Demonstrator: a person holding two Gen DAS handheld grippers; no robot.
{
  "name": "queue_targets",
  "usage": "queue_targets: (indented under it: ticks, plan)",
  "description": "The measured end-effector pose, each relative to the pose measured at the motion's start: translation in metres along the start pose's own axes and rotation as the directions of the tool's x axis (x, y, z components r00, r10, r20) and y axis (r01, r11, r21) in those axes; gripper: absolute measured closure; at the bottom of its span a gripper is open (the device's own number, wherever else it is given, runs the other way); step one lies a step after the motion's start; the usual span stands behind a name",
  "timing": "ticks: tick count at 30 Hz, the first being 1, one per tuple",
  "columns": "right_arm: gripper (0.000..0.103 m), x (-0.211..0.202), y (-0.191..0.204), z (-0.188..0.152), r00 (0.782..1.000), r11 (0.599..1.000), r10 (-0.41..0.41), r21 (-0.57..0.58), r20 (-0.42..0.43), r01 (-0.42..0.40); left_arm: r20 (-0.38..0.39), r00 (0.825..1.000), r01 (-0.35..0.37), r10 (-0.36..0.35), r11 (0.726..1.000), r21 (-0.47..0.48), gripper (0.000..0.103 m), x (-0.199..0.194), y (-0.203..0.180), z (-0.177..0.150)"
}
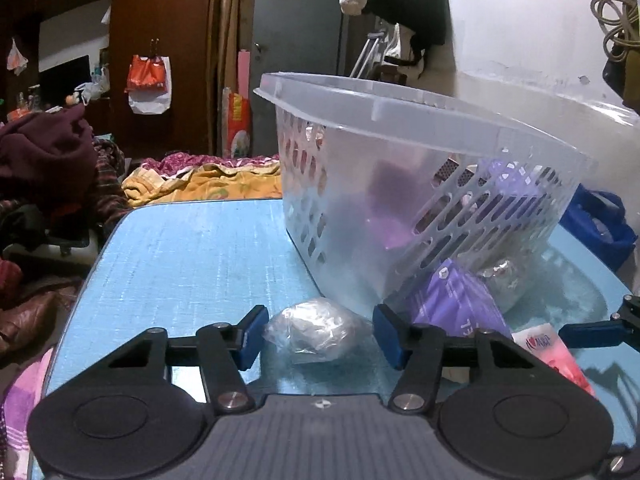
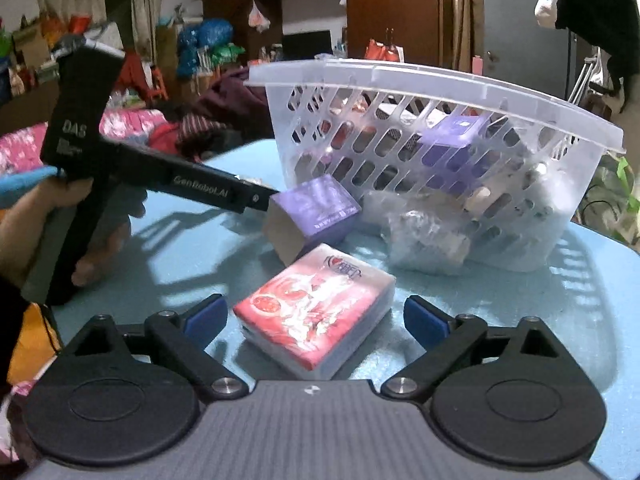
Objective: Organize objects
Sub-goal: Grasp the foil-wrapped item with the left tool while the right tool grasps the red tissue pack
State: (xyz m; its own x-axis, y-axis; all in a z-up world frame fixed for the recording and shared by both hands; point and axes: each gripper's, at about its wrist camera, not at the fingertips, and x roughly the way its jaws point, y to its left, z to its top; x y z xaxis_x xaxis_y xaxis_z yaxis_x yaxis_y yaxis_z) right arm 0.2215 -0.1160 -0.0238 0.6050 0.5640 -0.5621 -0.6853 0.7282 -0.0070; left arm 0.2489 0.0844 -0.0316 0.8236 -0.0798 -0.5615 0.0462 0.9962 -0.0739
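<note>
A clear plastic basket (image 1: 400, 128) stands on the blue table (image 1: 180, 248) and holds a purple pack and other items; it also shows in the right wrist view (image 2: 400, 76). My left gripper (image 1: 318, 334) is open around a silvery clear-wrapped bundle (image 1: 316, 330) on the table. My right gripper (image 2: 316, 322) is open around a red-and-white tissue pack (image 2: 316, 312). A purple tissue pack (image 2: 316, 212) lies in front of the basket and also shows in the left wrist view (image 1: 452, 300). A second wrapped bundle (image 2: 424, 236) lies beside the basket.
The left gripper's body and the hand on it (image 2: 80, 184) cross the left of the right wrist view. Piles of clothes (image 1: 44, 168) and a yellow cloth (image 1: 208, 184) lie beyond the table's far and left edges. A blue bag (image 1: 600, 224) sits past the right edge.
</note>
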Motion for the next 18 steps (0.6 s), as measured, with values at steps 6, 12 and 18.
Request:
queue_targets:
  ticks: [6,12,18]
  plan:
    - [0.018,0.004,0.006,-0.001,0.999,0.999,-0.028,-0.034,-0.031,0.027,0.011,1.0,-0.02,0.019,0.999,0.026,0.046,-0.004,-0.006,-0.002]
    - [0.027,-0.003,0.004,-0.004,0.999,0.999,-0.044,-0.013,0.011,0.044,0.06,0.998,0.008,-0.008,1.0,0.002,0.046,-0.021,-0.003,-0.009]
    - [0.03,-0.025,0.003,-0.018,0.992,0.999,-0.049,0.025,0.118,0.046,0.143,0.988,0.053,-0.049,0.998,-0.02,0.047,-0.048,-0.002,-0.019]
